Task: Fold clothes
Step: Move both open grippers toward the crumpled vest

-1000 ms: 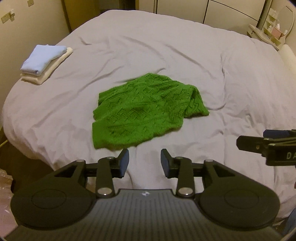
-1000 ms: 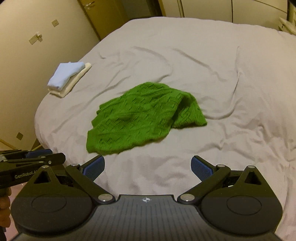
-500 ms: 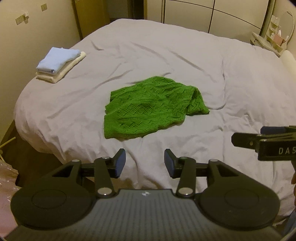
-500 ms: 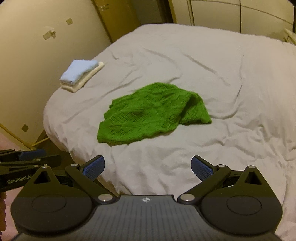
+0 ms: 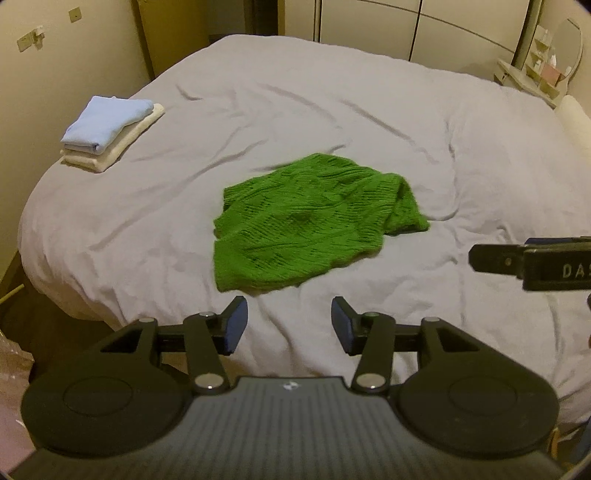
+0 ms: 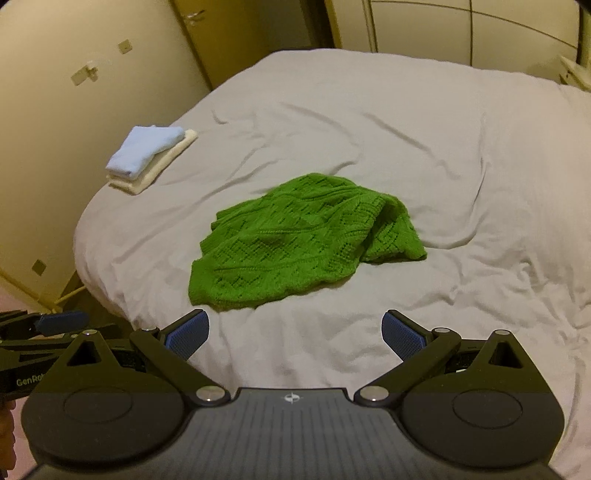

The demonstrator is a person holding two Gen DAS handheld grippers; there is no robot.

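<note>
Counted: 1 green knit sweater (image 5: 314, 221), crumpled near centre of bed (image 5: 332, 110); 1 stack of 2 folded items (image 5: 110, 133), blue on cream, at far-left edge. Left claw (image 5: 289, 326) and right claw (image 6: 295, 334) both released, holding nothing, above near edge. Bare sheet all around sweater.

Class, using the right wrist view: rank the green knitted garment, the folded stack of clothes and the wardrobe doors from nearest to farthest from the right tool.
1. Green knitted garment: mid-bed, just ahead of the right tool.
2. Folded stack of clothes: left edge of the bed, farther back.
3. Wardrobe doors: beyond the bed's far end.
</note>
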